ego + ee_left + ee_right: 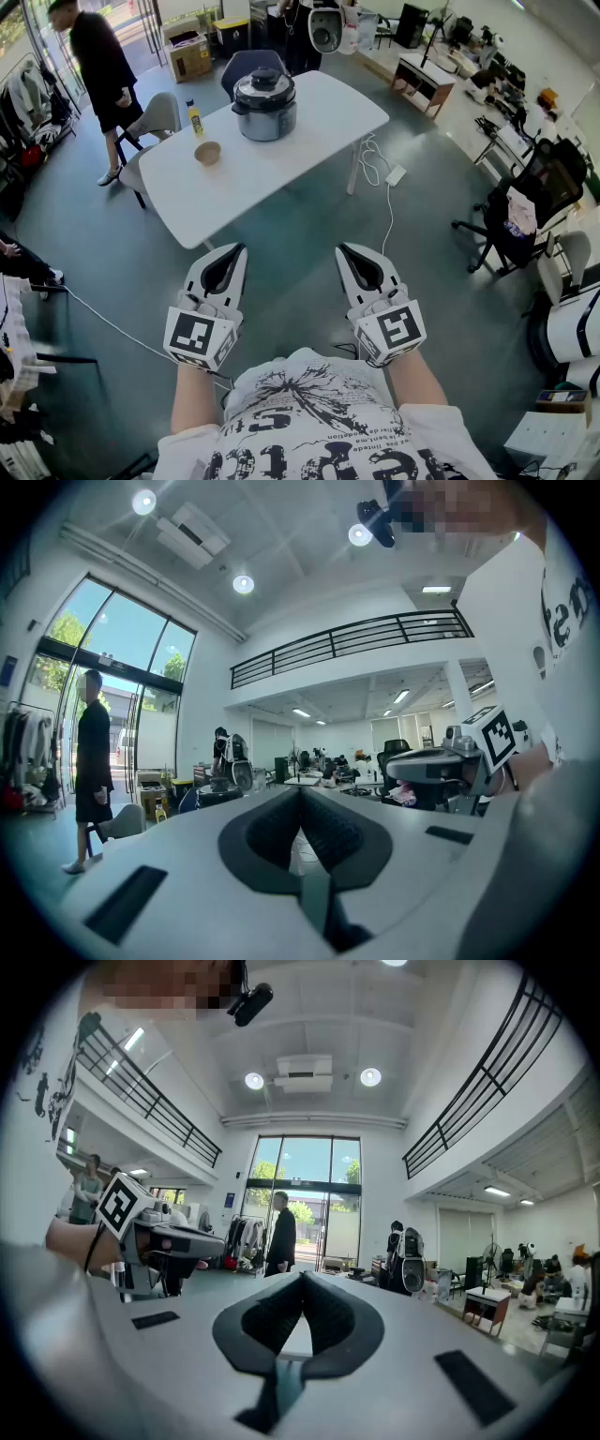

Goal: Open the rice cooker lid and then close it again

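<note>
The rice cooker (264, 103), silver with a dark lid that is down, stands on the far half of a white table (309, 141). Both grippers hover level over the floor, well short of the table's near edge and apart from the cooker. My left gripper (236, 248) is shut with nothing between its jaws, and its dark pads meet at the tip (300, 790). My right gripper (345, 248) is also shut and empty, with its pads touching (302, 1277). Each gripper shows at the side of the other's view.
A small brown bowl (207, 152) and a yellow bottle (195, 118) share the table, left of the cooker. Chairs stand behind the table. A person in black (98, 66) stands at far left. A white cable (386, 202) trails from the table; an office chair (520, 206) stands at right.
</note>
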The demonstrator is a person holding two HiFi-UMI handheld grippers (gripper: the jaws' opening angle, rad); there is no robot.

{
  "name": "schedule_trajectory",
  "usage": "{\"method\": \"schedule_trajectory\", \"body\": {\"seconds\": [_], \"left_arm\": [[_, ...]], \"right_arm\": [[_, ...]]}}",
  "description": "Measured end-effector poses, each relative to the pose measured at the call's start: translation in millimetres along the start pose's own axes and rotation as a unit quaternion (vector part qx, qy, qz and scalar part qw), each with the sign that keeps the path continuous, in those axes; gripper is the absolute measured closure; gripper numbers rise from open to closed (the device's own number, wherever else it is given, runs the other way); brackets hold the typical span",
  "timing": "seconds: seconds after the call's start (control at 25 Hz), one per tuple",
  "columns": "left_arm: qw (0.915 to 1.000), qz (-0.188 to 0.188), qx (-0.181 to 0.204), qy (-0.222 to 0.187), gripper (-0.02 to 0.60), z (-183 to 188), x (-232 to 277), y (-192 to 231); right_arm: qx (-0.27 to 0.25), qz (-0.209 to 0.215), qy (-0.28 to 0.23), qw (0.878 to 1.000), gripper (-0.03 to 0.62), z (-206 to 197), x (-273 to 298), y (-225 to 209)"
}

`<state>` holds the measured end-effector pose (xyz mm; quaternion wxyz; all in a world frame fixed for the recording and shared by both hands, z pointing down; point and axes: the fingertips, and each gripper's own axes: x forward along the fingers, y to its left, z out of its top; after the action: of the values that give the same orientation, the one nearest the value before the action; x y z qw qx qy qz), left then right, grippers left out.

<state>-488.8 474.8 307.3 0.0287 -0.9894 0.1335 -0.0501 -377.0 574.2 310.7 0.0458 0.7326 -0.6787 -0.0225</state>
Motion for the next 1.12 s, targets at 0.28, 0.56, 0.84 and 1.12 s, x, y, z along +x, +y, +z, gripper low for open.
{"method": "schedule_trajectory", "body": {"seconds": [0.28, 0.56, 0.84, 1.12], "left_arm": [[0.9999, 0.000, 0.010, -0.009, 0.568, 2, 0, 6], [1.0000, -0.007, 0.005, 0.000, 0.568, -7, -4, 32], [0.9997, -0.019, 0.005, 0.013, 0.568, -15, 4, 53], [1.0000, 0.005, -0.006, 0.006, 0.568, -34, 65, 118]], "right_arm": [[0.007, -0.013, 0.006, 1.000, 0.580, -5, 9, 1], [0.042, -0.014, -0.010, 0.999, 0.558, -2, 32, 16], [0.025, -0.030, -0.010, 0.999, -0.003, -1, 68, 11], [0.047, -0.001, -0.014, 0.999, -0.003, -23, 155, -24]]}}
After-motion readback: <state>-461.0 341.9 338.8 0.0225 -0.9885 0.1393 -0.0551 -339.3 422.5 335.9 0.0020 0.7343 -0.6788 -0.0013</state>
